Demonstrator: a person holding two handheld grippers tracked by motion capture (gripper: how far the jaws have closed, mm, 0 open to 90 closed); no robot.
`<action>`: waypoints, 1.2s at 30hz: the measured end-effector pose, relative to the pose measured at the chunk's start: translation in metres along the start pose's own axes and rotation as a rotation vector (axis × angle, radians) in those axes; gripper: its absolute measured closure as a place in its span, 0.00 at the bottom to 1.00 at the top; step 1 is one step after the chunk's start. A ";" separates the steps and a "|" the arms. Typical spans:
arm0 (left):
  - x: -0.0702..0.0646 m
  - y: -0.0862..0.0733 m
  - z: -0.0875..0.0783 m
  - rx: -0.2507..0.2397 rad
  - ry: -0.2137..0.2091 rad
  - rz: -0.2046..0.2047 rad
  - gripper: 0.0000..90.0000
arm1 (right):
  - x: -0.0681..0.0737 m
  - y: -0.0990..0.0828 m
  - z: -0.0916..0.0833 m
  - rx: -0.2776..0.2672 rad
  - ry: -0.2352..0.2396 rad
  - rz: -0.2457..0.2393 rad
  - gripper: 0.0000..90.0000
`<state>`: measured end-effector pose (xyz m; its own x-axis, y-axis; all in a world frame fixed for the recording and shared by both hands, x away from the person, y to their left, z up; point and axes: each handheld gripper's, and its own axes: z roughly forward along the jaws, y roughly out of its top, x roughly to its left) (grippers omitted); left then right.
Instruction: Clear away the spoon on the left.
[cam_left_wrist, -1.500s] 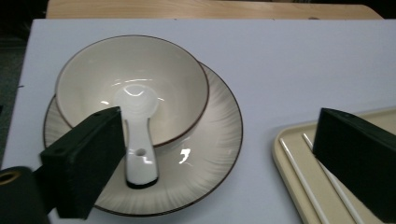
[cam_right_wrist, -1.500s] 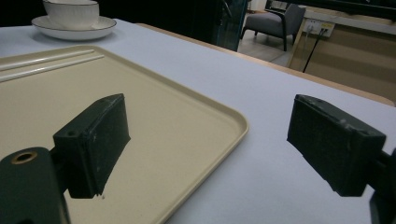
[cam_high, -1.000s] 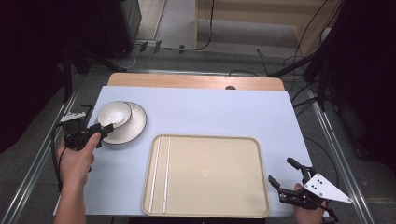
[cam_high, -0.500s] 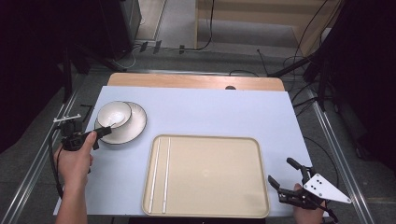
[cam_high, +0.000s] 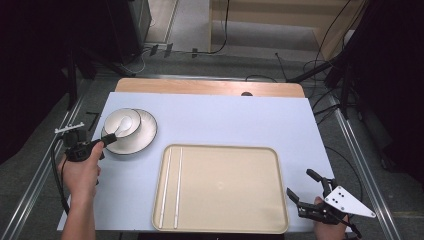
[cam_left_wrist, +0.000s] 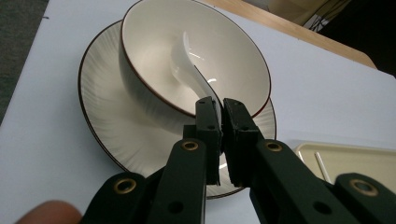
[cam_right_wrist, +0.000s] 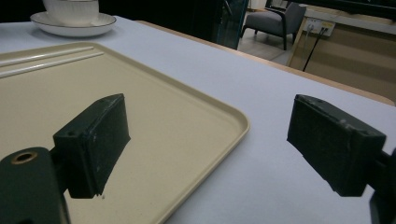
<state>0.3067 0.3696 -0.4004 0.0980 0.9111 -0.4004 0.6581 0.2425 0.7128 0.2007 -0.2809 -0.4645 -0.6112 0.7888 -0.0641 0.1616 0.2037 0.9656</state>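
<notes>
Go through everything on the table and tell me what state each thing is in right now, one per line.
White ceramic spoon: lying in the bowl, handle end pinched between the jaws.
White bowl with dark rim: upright on the plate.
White ribbed plate: flat on the table, under the bowl.
Beige plastic tray: flat, holding the chopsticks.
White chopsticks: side by side at the tray's left edge.
Left gripper: shut on the spoon.
Right gripper: open, holding nothing.

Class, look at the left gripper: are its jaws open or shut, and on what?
Shut on the spoon. The left gripper has just been closing; its pads now pinch the white spoon handle, whose scoop lies in the bowl on the plate.
</notes>
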 end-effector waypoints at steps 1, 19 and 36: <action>0.000 0.000 -0.001 -0.012 -0.005 0.007 0.96 | 0.000 0.000 0.000 0.000 0.000 -0.001 0.15; -0.022 0.004 -0.024 -0.097 -0.056 0.090 0.96 | -0.001 0.000 -0.001 -0.006 -0.002 -0.005 0.15; -0.060 -0.005 -0.019 -0.088 -0.148 0.167 0.96 | -0.001 0.001 -0.002 -0.007 -0.002 -0.002 0.15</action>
<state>0.2832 0.3201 -0.3694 0.3131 0.8836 -0.3481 0.5566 0.1263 0.8211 0.2002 -0.2827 -0.4632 -0.6103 0.7894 -0.0663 0.1549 0.2011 0.9672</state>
